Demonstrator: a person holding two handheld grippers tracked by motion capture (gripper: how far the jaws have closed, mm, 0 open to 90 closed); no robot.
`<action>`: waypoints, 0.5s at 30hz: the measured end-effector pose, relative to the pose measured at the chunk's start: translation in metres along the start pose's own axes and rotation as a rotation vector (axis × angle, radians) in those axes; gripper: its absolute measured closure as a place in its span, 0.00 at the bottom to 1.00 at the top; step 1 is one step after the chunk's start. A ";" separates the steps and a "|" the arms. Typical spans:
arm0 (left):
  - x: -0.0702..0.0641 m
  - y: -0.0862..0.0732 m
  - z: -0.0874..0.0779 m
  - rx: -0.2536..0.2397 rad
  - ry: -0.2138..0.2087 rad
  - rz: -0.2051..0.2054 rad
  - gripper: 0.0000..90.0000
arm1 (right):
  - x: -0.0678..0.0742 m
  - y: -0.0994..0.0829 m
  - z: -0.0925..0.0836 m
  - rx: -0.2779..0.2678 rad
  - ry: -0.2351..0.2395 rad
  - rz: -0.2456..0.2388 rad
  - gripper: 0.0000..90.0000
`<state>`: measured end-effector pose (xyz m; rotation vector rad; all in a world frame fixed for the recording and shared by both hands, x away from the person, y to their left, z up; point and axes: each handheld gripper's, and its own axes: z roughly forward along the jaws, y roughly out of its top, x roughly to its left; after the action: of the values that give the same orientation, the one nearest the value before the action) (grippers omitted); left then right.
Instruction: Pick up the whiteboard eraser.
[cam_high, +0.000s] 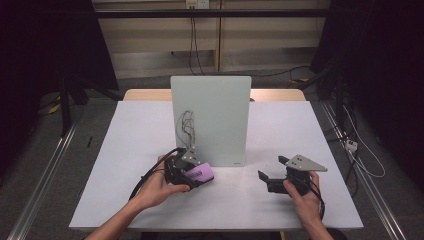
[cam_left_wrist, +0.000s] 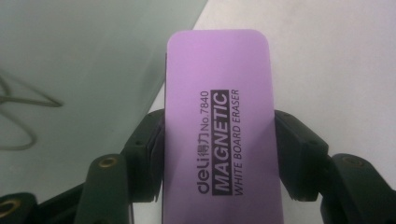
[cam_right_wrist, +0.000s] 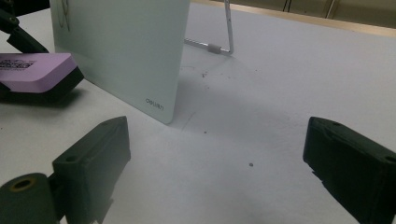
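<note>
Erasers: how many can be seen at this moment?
1. The purple eraser is clamped between the left gripper's jaws, just in front of the upright whiteboard. The board could hide something behind it.

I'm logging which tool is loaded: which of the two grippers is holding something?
The left gripper: its jaws clamp the purple eraser. The right gripper has its jaws spread apart, with nothing between them.

White table top (cam_high: 150, 200), wood edge (cam_high: 145, 94) showing at far side. A few dark specks (cam_right_wrist: 251, 164) on the top. Grey floor w/ metal rail (cam_high: 45, 175) left and another (cam_high: 372, 192) right. Black cables (cam_high: 194, 40) hang from wall outlet (cam_high: 196, 4). White plug (cam_high: 351, 145) on floor, right. Dark curtains (cam_high: 45, 45) both sides.
</note>
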<state>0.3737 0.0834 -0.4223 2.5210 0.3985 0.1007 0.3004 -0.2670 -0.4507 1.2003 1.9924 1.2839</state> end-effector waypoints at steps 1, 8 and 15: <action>0.000 -0.001 -0.001 -0.014 -0.002 -0.014 0.46 | 0.000 0.000 0.000 0.000 0.001 0.002 0.08; 0.003 -0.006 -0.010 -0.085 0.004 -0.026 0.46 | 0.000 0.002 0.005 0.003 0.006 0.006 0.08; 0.007 -0.011 -0.023 -0.170 0.030 -0.035 0.46 | 0.002 0.002 0.005 0.007 0.011 -0.001 0.08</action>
<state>0.3739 0.1063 -0.4094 2.3466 0.4276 0.1519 0.3041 -0.2627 -0.4512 1.1973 2.0073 1.2867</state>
